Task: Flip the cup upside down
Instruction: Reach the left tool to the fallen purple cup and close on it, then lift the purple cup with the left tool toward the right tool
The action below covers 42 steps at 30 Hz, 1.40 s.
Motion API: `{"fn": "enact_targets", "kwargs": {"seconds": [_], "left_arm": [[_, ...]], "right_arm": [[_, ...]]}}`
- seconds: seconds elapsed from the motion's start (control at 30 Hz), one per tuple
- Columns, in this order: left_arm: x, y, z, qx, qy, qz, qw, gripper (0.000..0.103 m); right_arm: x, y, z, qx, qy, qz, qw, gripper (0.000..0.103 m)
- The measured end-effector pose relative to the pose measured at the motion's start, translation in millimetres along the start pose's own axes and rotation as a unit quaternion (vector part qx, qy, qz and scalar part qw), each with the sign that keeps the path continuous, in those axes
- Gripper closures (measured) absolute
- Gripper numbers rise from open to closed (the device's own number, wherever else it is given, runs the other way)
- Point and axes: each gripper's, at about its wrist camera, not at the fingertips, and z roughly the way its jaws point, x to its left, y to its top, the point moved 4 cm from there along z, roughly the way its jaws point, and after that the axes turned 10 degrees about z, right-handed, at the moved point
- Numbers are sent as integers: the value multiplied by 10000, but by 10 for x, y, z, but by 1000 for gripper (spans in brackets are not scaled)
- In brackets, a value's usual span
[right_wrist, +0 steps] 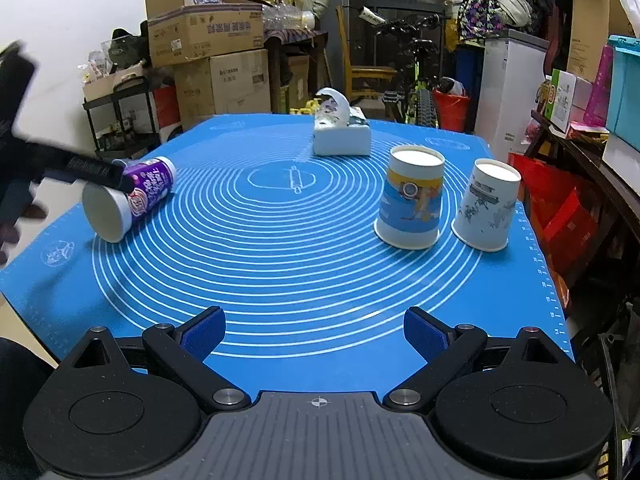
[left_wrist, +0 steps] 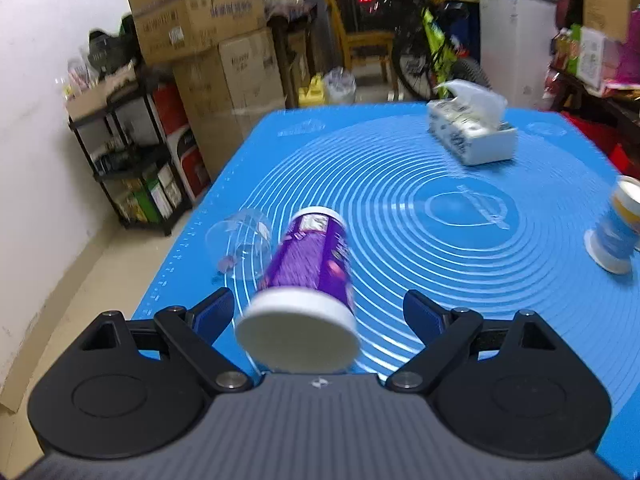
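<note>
A purple paper cup (left_wrist: 308,272) lies tilted on its side on the blue mat (left_wrist: 440,248), its white mouth toward the left gripper. My left gripper (left_wrist: 318,312) is open, its fingers either side of the cup's mouth and apart from it. The cup also shows in the right wrist view (right_wrist: 140,192), at the mat's left, with the left gripper (right_wrist: 100,174) reaching over it. My right gripper (right_wrist: 314,330) is open and empty over the mat's near edge. A blue-and-yellow cup (right_wrist: 410,198) and a white cup (right_wrist: 488,204) stand upside down at the right.
A clear plastic cup (left_wrist: 240,244) lies on its side left of the purple cup. A tissue box (right_wrist: 342,132) stands at the mat's far side. The mat's left edge drops to the floor. Boxes, shelves and a bicycle crowd the room behind.
</note>
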Motion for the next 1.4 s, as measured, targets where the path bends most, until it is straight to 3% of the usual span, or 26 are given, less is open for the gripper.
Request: {"fn": "enact_targets", "kwargs": {"seconds": [0.2,0.33,0.37,0.63,0.83,0.97,1.07,1.23,1.4], "left_arm": [[55,43,506,768,-15,138,9969,12],[80,-27,679,1116,-83,42,9937,22],[78,-38,673,1115,39,93,9937,28],[3,15,339,675,-244,91,9974,30],[-482,49,-155,246,-894,210,9955,30],[-902,-81,-381,278,-1505,164,9881,30],[-1231,-200,-472,346,-1753,328,9834,29],[-1484,-297,-363,591,-1722,409,9824,29],[-1474,-304,-305,626,-1571,394,9848,28]], "right_arm": [[-95,26,57,32,-71,116,9999,7],[-125,21,95,66,-98,125,9999,7],[-122,19,100,70,-101,127,9998,7],[-130,11,97,73,-87,151,9998,7],[-170,19,36,2,-114,207,9997,7],[-228,7,6,-23,-178,269,9995,7],[-300,-4,5,-4,-266,359,9990,7],[-407,-30,0,48,-241,569,9981,7],[-434,-43,-20,27,-248,599,9979,7]]}}
